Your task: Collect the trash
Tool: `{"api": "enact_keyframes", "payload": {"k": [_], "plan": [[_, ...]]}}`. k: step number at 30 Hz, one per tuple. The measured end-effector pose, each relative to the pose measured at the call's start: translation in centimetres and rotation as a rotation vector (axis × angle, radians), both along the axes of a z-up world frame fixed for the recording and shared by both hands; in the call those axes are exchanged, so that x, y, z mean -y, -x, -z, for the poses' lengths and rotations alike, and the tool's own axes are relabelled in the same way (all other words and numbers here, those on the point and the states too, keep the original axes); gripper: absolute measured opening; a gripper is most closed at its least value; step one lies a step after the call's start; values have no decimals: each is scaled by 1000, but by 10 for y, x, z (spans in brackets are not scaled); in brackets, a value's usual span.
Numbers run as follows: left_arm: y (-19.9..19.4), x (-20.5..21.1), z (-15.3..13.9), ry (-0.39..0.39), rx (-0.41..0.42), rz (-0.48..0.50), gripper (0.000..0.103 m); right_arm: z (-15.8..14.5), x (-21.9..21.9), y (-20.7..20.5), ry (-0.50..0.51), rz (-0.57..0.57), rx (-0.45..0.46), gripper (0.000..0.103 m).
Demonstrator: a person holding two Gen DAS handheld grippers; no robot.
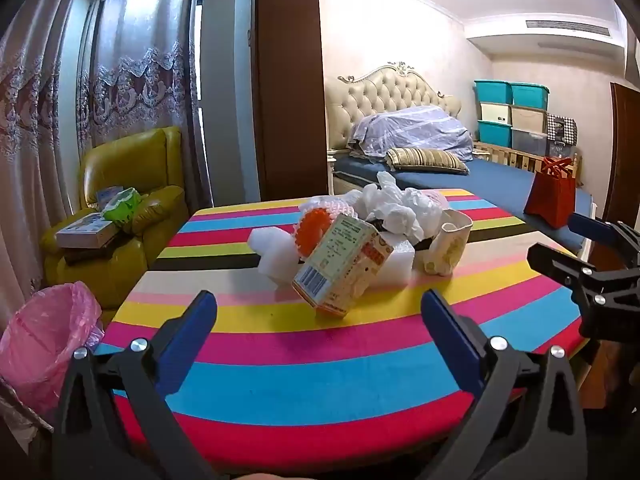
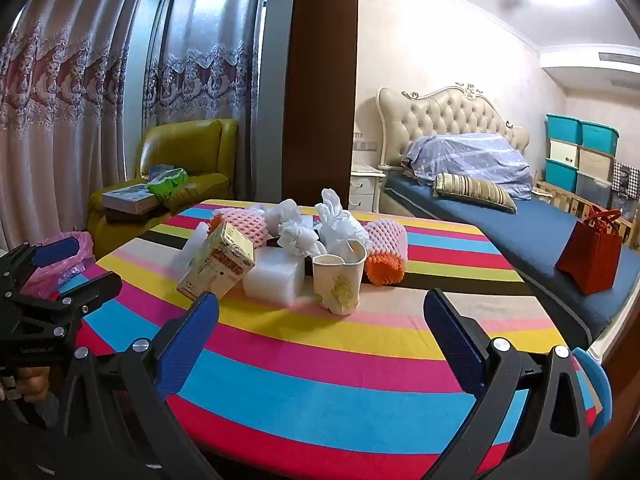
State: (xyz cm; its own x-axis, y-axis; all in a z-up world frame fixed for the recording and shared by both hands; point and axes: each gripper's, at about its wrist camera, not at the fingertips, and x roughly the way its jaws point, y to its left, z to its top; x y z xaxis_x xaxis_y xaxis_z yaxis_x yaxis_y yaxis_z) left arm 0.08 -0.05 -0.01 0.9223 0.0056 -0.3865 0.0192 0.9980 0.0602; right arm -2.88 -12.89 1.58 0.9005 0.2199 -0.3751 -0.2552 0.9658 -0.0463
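A pile of trash lies on the striped table (image 1: 320,368) (image 2: 320,380): a tilted carton (image 1: 344,264) (image 2: 218,260), a crushed paper cup (image 1: 448,246) (image 2: 340,280), white foam blocks (image 1: 276,252) (image 2: 274,278), crumpled white plastic (image 1: 396,204) (image 2: 340,224) and pink and orange foam fruit nets (image 1: 320,220) (image 2: 386,250). My left gripper (image 1: 320,320) is open above the near table, short of the carton, nothing between its fingers. My right gripper (image 2: 322,320) is open too, just short of the cup. A bin lined with a pink bag (image 1: 44,344) (image 2: 66,258) stands left of the table.
A yellow armchair (image 1: 128,200) (image 2: 188,160) with books stands behind the bin. A bed (image 1: 460,168) (image 2: 500,208) with a red bag (image 1: 552,192) (image 2: 592,256) runs along the table's right side. Curtains hang at left; storage boxes (image 2: 580,156) are stacked at far right.
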Motion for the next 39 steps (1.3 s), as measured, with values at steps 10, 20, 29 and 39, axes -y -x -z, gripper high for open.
{"api": "enact_keyframes", "payload": {"k": [10,20,29,39], "plan": [[-1,0,7,8,0,0,99,1,3,-5,-16,1,-8,96],[-1,0,7,10,-6,0,99,1,2,-6,-16,2,-9,96],[0,-5,10,23,-18,-4,99,12,-3,-4,-16,0,-14,96],[0,-6,10,24,-19,-3,99,14,-7,-2,-17,0,-19,96]]}}
